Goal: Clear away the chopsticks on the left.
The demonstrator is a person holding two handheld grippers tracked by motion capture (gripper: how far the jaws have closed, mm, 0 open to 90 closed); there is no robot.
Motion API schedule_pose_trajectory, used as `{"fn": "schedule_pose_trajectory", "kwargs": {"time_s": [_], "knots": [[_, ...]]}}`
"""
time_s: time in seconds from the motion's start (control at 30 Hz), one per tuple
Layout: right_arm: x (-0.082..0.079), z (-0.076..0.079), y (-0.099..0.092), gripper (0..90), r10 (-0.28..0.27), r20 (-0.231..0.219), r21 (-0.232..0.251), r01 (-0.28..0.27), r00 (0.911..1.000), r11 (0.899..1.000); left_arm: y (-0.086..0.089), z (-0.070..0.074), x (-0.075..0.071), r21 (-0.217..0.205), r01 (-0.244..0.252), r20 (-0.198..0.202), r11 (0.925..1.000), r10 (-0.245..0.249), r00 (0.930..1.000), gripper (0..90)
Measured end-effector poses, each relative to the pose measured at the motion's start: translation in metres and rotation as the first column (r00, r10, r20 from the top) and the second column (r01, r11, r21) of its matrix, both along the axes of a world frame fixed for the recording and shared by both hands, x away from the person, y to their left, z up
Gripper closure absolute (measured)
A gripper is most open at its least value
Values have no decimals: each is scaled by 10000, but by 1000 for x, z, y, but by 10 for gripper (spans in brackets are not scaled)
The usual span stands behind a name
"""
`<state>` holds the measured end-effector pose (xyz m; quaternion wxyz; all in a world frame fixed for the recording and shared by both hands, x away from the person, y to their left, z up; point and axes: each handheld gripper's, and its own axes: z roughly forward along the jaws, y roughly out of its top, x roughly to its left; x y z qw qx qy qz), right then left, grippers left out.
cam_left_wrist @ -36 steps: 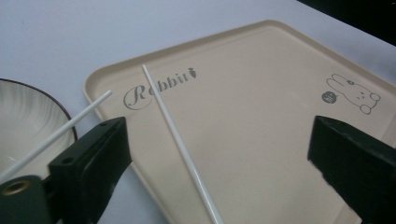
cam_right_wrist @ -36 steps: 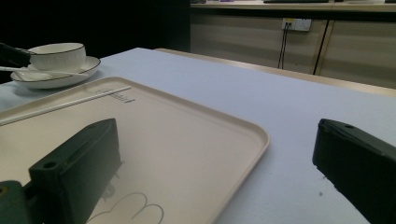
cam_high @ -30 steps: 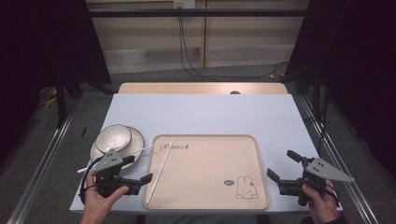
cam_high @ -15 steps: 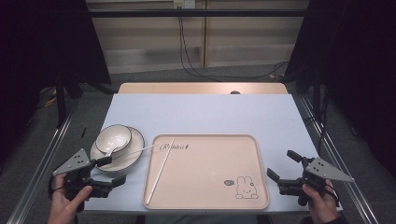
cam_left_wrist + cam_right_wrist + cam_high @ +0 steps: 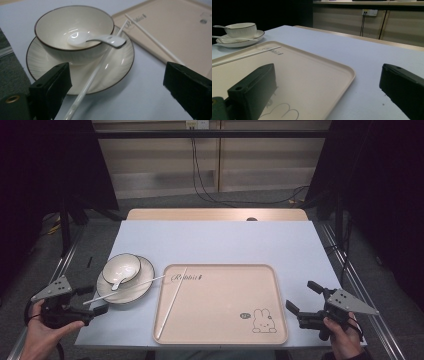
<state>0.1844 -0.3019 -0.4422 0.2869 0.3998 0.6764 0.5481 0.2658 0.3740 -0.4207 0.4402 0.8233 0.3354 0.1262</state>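
With jaws wide and empty, the left gripper [image 5: 92, 301] is probably lining up on the chopstick [image 5: 92, 77] across the saucer [image 5: 50, 72]; closing low and square suits it, while the right gripper [image 5: 301, 306] is idling open.

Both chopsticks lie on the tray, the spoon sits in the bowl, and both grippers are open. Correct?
Not quite. One chopstick lies on the tray; the other chopstick rests across the saucer, as the left gripper view shows. The spoon, bowl and open grippers hold.

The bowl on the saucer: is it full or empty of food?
Empty of food: the bowl holds a white spoon, its handle resting over the rim; bare glazed inside shows around it.
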Motion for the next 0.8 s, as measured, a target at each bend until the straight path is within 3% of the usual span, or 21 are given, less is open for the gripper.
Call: {"fn": "schedule_pose_trajectory", "kwargs": {"time_s": [0.13,0.2,0.33,0.47,0.57,0.7,0.8], "knots": [[0,0,0,4,1,-30,1,-1,10000,10000,2,-5,9,394,274,52,9988,-276,9996,140],[0,0,0,4,-24,-20,45,24,10000,10000,2,-7,13,448,228,316,9987,-243,9992,214],[-1,0,0,4,-50,-18,64,51,10000,10000,0,-9,23,745,440,148,9962,-452,9989,310],[0,0,0,5,-39,-3,29,39,10000,10000,-6,-12,33,1342,883,-11,9870,-889,9960,413],[0,0,0,4,-29,9,16,29,10000,10000,-10,-13,39,1677,952,-360,9812,-904,9953,515],[0,0,0,4,-8,-4,-4,8,10000,10000,-9,-16,40,1666,971,-422,9812,-913,9949,601],[0,0,0,5,-6,-3,2,6,10000,10000,-12,-18,41,1901,1234,-532,9740,-1153,9919,632]]}}
